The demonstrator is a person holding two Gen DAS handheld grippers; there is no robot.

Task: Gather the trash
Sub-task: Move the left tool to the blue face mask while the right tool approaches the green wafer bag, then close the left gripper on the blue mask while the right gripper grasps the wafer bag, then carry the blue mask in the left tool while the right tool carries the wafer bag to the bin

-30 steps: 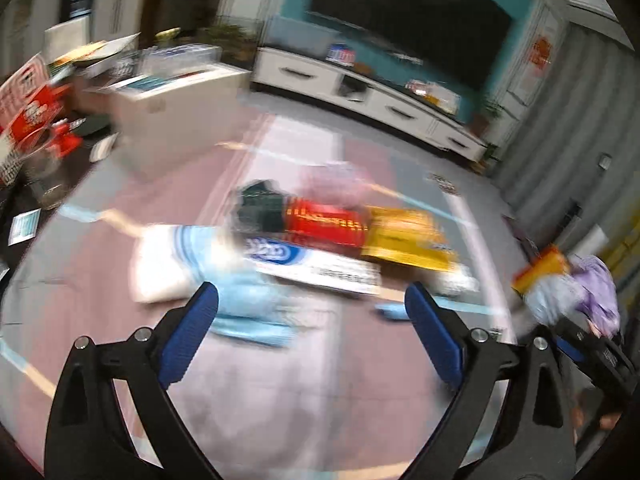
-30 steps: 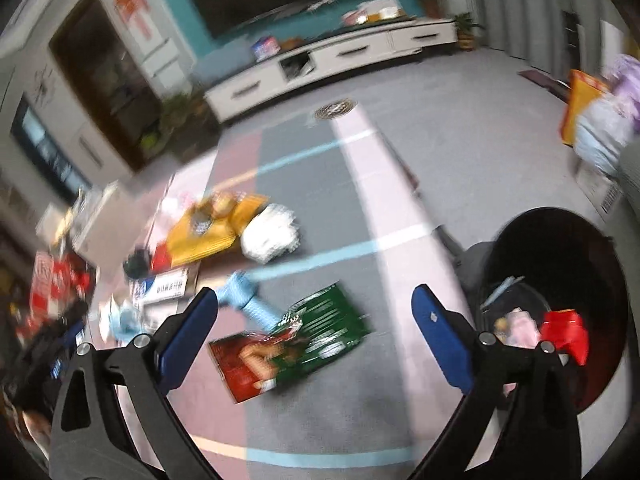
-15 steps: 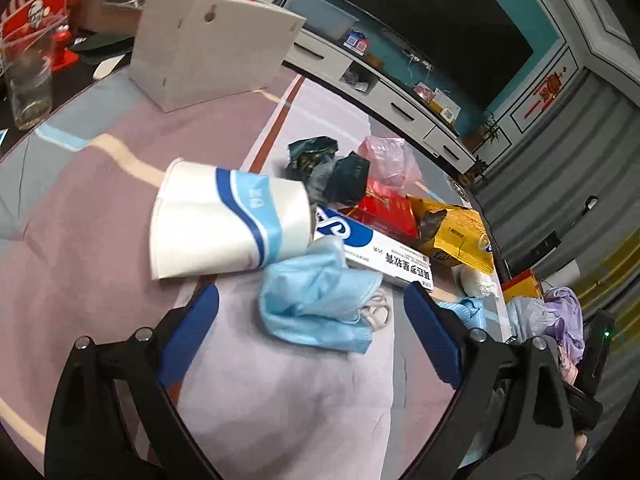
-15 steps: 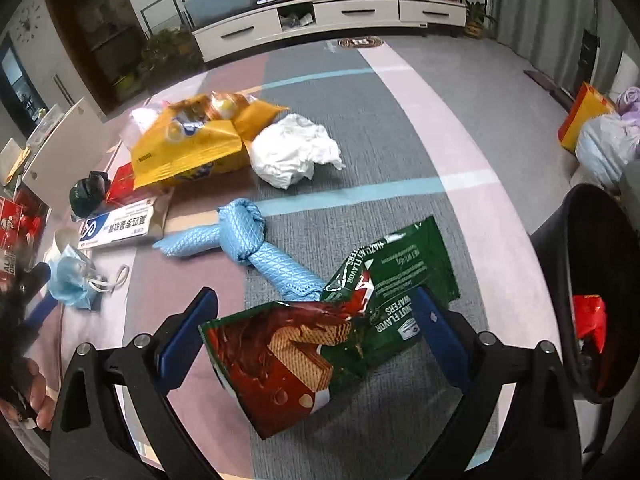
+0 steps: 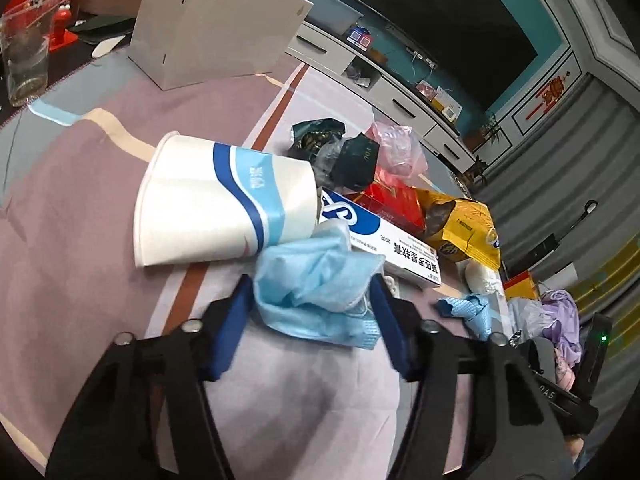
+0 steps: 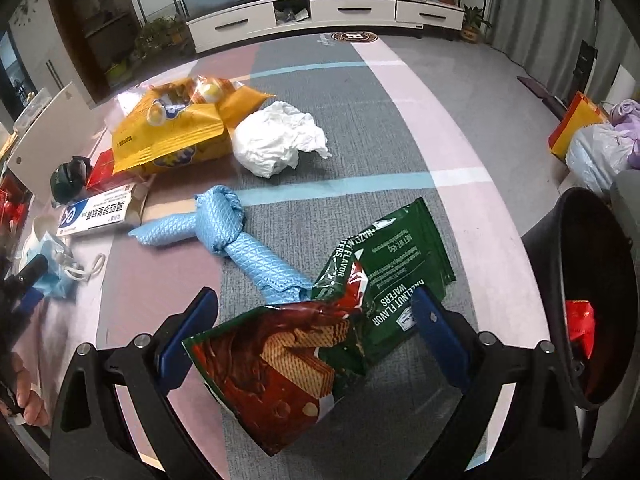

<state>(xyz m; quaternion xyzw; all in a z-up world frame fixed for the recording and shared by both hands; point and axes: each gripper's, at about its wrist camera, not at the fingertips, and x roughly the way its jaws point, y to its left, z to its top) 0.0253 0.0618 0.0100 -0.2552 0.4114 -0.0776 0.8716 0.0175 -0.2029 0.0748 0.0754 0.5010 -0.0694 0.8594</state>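
Observation:
Trash lies on a striped rug. My left gripper has its blue fingers closed against both sides of a crumpled blue face mask; the mask also shows in the right wrist view. Beside it lie a tipped white paper cup and a white-blue box. My right gripper is open around a green and red wafer wrapper. A knotted blue cloth lies just beyond it. A black bin with red trash stands at the right.
A yellow snack bag, crumpled white paper, a red packet and dark wrappers lie on the rug. A white box and a glass stand at the left. A TV cabinet lines the far wall.
My left gripper has moved onto the blue mask and closed on it. My right gripper has come down over the wafer wrapper, still open.

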